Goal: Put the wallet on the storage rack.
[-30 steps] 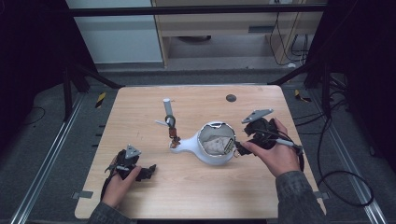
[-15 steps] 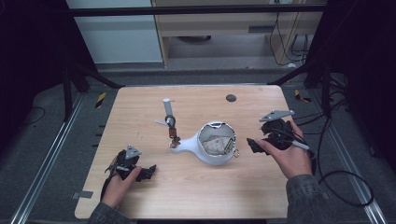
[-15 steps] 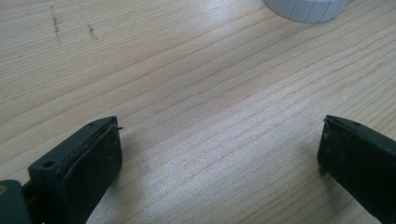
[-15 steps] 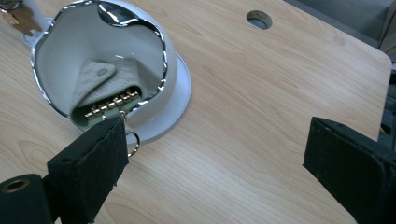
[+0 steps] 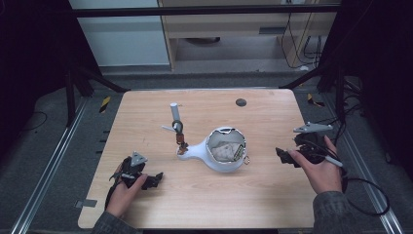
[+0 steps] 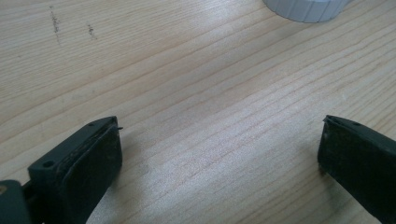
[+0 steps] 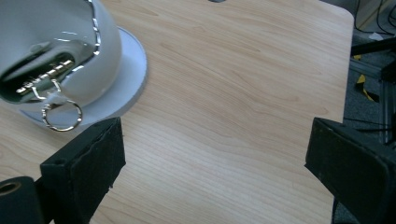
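Just left of our right gripper (image 5: 284, 157) — jaws wide, empty — sits the white pear-shaped shell with crumpled paper inside (image 5: 221, 151), so we judge the next move a reach inward to grasp its rim.

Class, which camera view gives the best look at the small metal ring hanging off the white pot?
The right gripper view: the metal ring is close and sharp, dangling against the white pot. The high view shows it as a tiny speck at the pot's right side. The left gripper view catches just the pot's ribbed edge.
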